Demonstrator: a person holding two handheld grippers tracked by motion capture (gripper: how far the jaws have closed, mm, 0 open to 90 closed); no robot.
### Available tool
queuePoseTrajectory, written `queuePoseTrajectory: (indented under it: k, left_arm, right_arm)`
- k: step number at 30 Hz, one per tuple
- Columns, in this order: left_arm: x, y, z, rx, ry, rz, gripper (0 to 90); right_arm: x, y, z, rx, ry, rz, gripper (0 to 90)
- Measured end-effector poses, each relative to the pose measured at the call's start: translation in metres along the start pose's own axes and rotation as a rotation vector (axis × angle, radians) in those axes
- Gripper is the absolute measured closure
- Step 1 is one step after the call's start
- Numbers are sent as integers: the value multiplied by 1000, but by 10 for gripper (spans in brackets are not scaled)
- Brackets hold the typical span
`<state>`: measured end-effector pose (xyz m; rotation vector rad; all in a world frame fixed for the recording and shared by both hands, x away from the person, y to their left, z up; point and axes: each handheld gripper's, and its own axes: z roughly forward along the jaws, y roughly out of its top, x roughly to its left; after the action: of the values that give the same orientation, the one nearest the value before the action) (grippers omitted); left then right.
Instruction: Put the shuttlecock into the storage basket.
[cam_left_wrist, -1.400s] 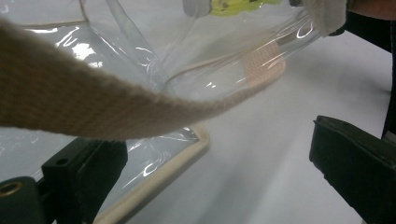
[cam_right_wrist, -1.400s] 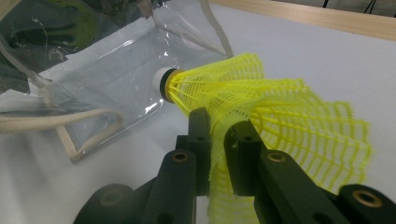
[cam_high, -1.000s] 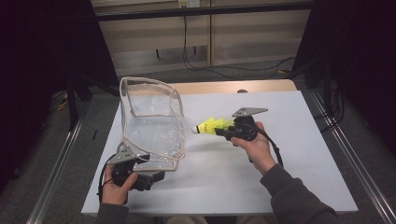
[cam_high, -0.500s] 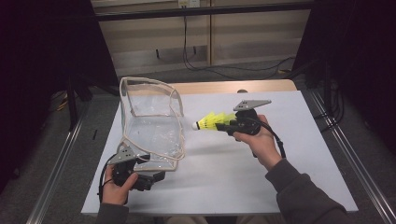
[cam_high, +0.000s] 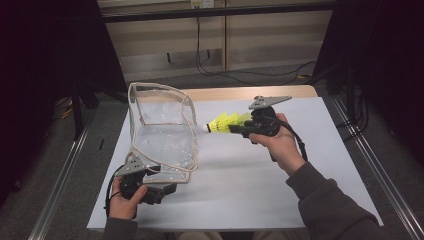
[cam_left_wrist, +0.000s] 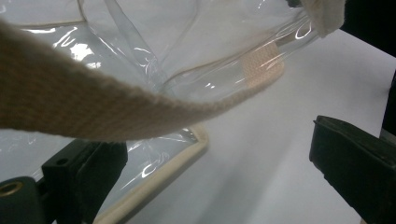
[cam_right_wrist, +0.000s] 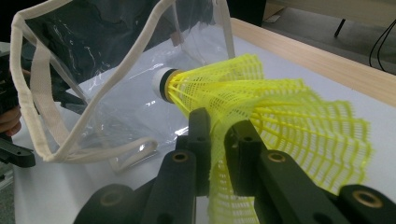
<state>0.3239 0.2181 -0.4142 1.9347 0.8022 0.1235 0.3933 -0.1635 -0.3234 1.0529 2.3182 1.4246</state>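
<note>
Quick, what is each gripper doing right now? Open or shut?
Left gripper: open, jaws wide apart at the edge of the clear bag, gripping nothing.
Right gripper: shut on the yellow shuttlecock.

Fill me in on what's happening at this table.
A person works with a gripper in each hand. The right gripper is pinching the skirt of a yellow shuttlecock, held above the table with its white cork end pointing toward a clear bag trimmed in beige webbing. The left gripper sits at the bag's near edge, jaws apart, with the bag's strap lying across in front of it. The shuttlecock is not yet inside the bag.
</note>
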Motion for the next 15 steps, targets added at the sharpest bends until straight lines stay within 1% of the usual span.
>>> queuePoseTrajectory:
  k: [5,9,15]
  left_arm:
    - [0,0,0,-2,1,-2,43]
    - [0,1,-1,-3,3,-1,42]
    - [0,1,-1,-4,3,0,42]
  right_arm:
    - [2,8,-2,4,2,-7,818]
    - [3,13,-3,-2,10,-8,818]
    - [7,23,-4,-10,11,-21,818]
